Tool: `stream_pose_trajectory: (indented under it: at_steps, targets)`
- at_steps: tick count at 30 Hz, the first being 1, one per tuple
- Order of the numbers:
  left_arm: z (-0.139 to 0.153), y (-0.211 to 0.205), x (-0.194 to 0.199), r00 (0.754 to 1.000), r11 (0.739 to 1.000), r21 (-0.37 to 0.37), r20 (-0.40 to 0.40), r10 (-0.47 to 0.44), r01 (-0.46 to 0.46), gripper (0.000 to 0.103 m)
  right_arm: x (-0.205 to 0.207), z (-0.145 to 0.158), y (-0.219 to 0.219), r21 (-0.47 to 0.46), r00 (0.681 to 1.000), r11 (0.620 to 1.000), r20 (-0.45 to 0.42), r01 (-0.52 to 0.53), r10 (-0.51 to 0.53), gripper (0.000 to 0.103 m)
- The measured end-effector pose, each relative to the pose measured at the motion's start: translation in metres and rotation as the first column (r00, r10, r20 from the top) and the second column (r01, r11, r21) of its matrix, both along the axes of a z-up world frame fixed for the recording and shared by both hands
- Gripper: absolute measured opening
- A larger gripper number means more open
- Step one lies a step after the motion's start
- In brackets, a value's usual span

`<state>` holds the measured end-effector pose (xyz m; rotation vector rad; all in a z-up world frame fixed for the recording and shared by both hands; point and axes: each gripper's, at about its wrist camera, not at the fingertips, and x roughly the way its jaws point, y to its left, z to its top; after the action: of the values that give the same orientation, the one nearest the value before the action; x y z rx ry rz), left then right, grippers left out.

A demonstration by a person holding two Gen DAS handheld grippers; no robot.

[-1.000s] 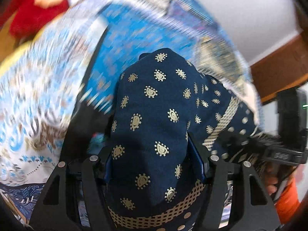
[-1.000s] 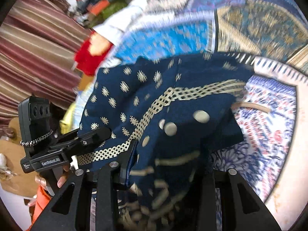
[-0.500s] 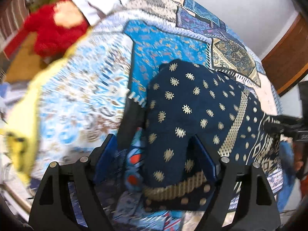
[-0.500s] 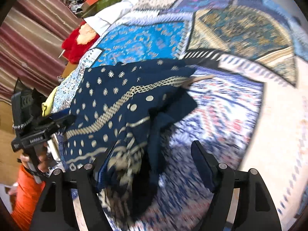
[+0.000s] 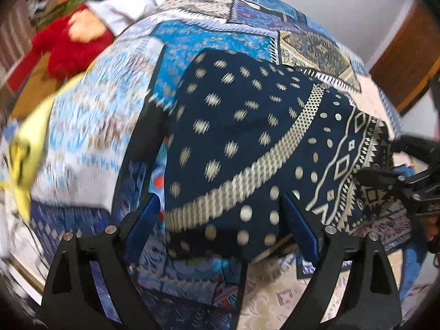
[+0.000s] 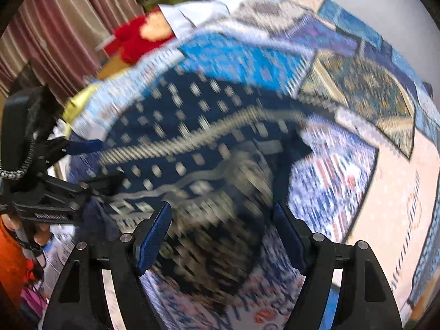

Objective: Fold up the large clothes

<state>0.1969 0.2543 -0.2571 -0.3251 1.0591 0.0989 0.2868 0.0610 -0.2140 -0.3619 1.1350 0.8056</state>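
Navy gold-dotted garment [image 5: 242, 148] lies seemingly folded, rumpled on the patchwork bedspread [image 5: 209, 35].

Garment [image 5: 247, 137]: navy ground with cream motifs in rows, a cream lattice band, cream dots, then zigzags and diamonds at its border. Bedspread [image 5: 214, 38]: patchwork of bright blue, purple-blue, olive-gold and pale cream printed panels. Plush toy [image 5: 68, 46]: red with a peach patch. Curtain [image 6: 63, 27]: maroon and tan stripes. Fingers [image 6: 154, 236]: blue pads on black frames. Sleeve [image 6: 11, 258]: orange.
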Motion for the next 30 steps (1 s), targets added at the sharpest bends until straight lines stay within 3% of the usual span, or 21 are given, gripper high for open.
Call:
stream_pose_trajectory:
  at_steps: [4, 7, 9, 13, 17, 21, 25, 30]
  targets:
    - [0.007, 0.01, -0.023, 0.998, 0.998, 0.034, -0.009, 0.058, -0.058, 0.089, 0.0, -0.002, -0.042, 0.001, 0.998, 0.998, -0.028, 0.063, -0.063, 0.074]
    - [0.027, 0.012, -0.038, 0.995, 0.993, 0.071, 0.011, 0.095, -0.095, 0.087, -0.003, 0.019, -0.072, 0.077, 0.993, 0.99, -0.032, 0.119, -0.117, 0.074]
    - [0.051, 0.007, -0.051, 0.992, 0.99, 0.083, 0.059, 0.108, -0.113, 0.087, -0.011, 0.042, -0.086, 0.16, 0.989, 0.976, -0.017, 0.149, -0.148, 0.074]
    - [0.116, -0.014, -0.077, 0.967, 0.98, 0.144, 0.232, 0.102, -0.138, 0.087, -0.038, 0.099, -0.098, 0.304, 0.983, 0.943, 0.075, 0.138, -0.168, 0.074]
    - [0.188, -0.048, -0.107, 0.903, 0.969, 0.199, 0.427, 0.048, -0.146, 0.087, -0.08, 0.16, -0.105, 0.423, 0.959, 0.903, 0.221, 0.072, -0.18, 0.074]
    - [0.238, -0.083, -0.144, 0.811, 0.948, 0.263, 0.585, -0.008, -0.181, 0.087, -0.122, 0.203, -0.114, 0.546, 0.927, 0.838, 0.302, 0.023, -0.222, 0.074]
    - [0.26, -0.112, -0.179, 0.733, 0.932, 0.288, 0.679, -0.038, -0.219, 0.087, -0.162, 0.227, -0.128, 0.614, 0.883, 0.789, 0.371, -0.001, -0.288, 0.074]
    - [0.267, -0.134, -0.202, 0.684, 0.913, 0.302, 0.729, -0.036, -0.273, 0.091, -0.203, 0.238, -0.136, 0.603, 0.812, 0.798, 0.471, -0.012, -0.344, 0.074]
